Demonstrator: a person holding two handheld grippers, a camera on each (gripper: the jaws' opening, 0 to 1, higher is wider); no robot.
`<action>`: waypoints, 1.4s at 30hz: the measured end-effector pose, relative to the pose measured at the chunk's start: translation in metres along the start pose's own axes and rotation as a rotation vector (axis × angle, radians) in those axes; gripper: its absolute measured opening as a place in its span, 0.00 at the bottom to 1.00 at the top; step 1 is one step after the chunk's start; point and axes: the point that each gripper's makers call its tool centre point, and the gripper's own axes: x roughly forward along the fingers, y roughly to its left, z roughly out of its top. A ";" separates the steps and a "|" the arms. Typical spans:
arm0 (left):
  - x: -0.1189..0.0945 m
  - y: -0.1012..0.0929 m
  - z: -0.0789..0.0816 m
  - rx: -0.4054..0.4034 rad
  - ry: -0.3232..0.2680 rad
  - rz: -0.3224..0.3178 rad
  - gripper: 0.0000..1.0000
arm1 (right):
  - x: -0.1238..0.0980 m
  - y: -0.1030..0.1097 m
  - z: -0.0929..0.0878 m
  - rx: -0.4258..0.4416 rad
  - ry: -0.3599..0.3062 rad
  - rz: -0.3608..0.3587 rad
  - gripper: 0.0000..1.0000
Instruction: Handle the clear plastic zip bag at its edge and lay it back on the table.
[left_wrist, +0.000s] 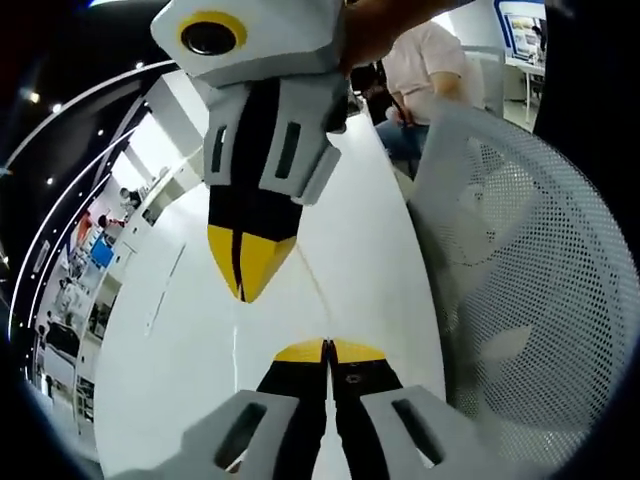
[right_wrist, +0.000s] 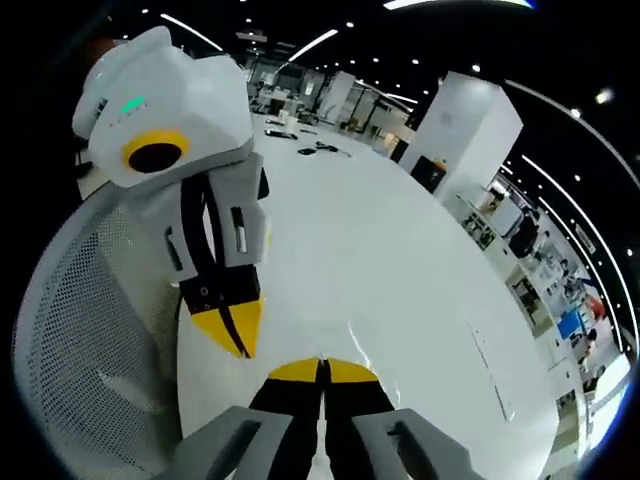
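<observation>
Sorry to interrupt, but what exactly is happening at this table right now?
A person is working two hand-held grippers over a white table. The left hand-held gripper and right hand-held gripper both have shut jaws, pinching a clear plastic zip bag by its edge and holding it between them. A white mesh chair stands alongside.

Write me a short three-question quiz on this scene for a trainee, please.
1. True or false: the left gripper has its jaws wide open.
2. What stands beside the table? A) a mesh chair B) a cardboard box C) a trolley
3. What colour are the tips of the right gripper?
Key: 1 false, the jaws are shut; 2 A; 3 yellow.
</observation>
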 end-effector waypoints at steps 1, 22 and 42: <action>0.000 0.000 0.000 0.001 0.000 0.001 0.00 | 0.000 -0.001 0.000 -0.002 -0.001 -0.006 0.00; 0.002 0.004 0.000 -0.024 0.013 0.017 0.00 | -0.015 -0.017 0.018 -0.040 -0.066 -0.092 0.00; 0.005 0.006 0.001 -0.014 0.008 0.025 0.00 | -0.014 -0.042 0.011 0.041 -0.055 -0.143 0.00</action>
